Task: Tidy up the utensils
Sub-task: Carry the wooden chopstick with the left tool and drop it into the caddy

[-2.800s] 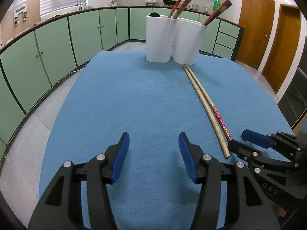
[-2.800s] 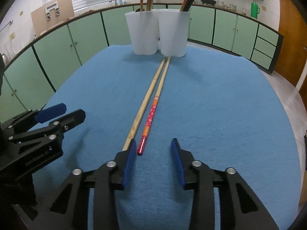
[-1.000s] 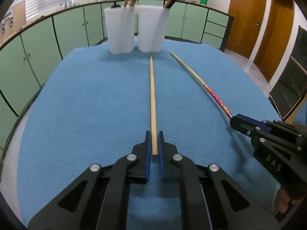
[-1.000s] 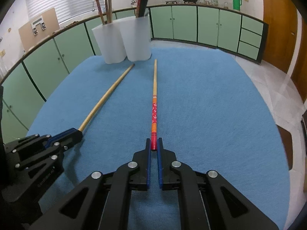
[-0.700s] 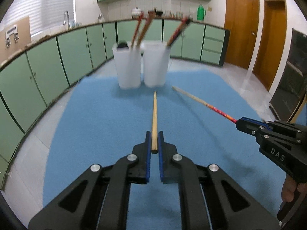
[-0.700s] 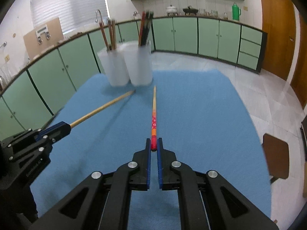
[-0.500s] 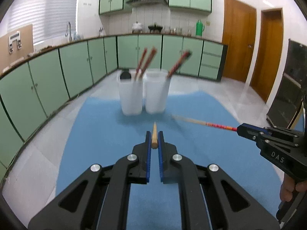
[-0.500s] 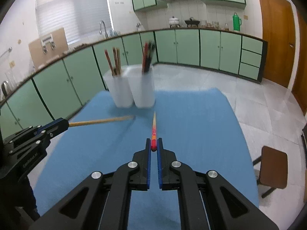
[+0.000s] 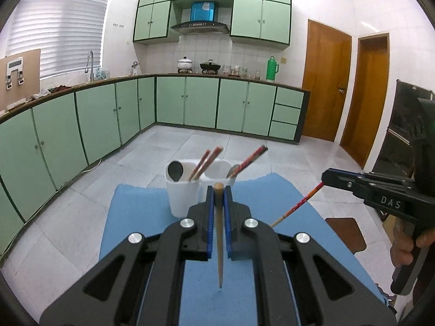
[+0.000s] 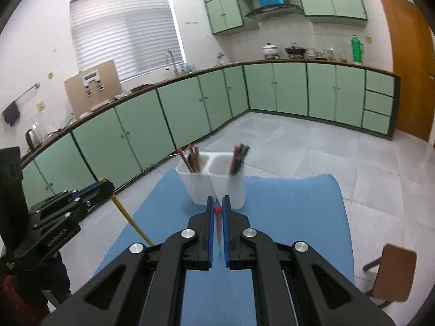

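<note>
My left gripper [image 9: 218, 190] is shut on the top end of a plain wooden chopstick [image 9: 219, 244], which hangs tip down above the blue cloth [image 9: 136, 206]. My right gripper [image 10: 217, 203] is shut on the red end of a red-patterned chopstick [image 10: 217, 210], also hanging down. Each gripper shows in the other's view: the right gripper [image 9: 325, 176] with its slanting red-patterned chopstick [image 9: 299, 206], the left gripper [image 10: 104, 186] with its wooden chopstick [image 10: 130, 217]. Two white cups [image 9: 182, 193] [image 10: 231, 187] stand together at the cloth's far edge, below and ahead of both grippers, holding chopsticks and spoons.
The blue cloth covers a table [image 10: 312, 217] in a kitchen with green cabinets [image 9: 190, 103] beyond. A brown stool [image 10: 391, 271] stands on the tiled floor to the right of the table. A person's hand [image 9: 407, 247] holds the right gripper's handle.
Both grippers have risen high above the cloth, each lifting its chopstick off it. The chopsticks, which lay flat pointing at the cups, now hang steeply. The cups look smaller and lower.
</note>
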Demonstrator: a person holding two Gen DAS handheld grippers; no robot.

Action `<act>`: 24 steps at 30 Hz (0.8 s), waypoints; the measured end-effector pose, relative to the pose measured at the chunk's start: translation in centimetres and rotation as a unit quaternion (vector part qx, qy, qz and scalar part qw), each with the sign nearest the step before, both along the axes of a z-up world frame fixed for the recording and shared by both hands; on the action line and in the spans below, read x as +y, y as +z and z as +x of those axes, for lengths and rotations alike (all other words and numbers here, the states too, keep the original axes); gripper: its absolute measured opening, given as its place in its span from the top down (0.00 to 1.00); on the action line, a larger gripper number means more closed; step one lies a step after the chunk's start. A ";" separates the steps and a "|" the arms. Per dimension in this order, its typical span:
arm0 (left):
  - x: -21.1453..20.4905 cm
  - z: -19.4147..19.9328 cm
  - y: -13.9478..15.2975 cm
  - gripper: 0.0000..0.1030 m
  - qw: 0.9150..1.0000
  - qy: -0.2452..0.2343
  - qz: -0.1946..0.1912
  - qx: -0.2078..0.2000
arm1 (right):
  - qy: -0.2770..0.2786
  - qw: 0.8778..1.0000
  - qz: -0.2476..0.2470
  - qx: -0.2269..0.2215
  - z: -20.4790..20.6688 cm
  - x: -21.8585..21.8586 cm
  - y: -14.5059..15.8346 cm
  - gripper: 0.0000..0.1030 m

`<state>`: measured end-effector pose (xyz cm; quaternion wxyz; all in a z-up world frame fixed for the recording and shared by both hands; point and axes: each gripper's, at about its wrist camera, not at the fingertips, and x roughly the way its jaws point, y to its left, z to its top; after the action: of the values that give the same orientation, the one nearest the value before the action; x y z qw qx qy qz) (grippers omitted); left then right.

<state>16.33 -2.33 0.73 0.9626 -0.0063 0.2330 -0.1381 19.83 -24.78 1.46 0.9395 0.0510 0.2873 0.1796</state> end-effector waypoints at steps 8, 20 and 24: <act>1.6 0.7 3.8 0.95 0.999 0.006 -0.004 -0.043 | 0.035 0.999 -0.015 -0.029 1.8 1.4 4.5 0.95; 1.2 6.0 11.7 0.95 0.991 0.024 -0.002 -0.128 | 0.023 0.993 -0.004 -0.120 6.0 2.4 13.7 0.95; 0.2 8.9 12.3 0.95 0.990 0.028 0.005 -0.139 | -0.001 0.990 -0.011 -0.140 8.9 3.0 14.5 0.95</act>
<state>25.19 -2.11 13.07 0.9892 0.0116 0.0972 -0.1093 28.76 -21.76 15.92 0.9711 0.0155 0.1550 0.1805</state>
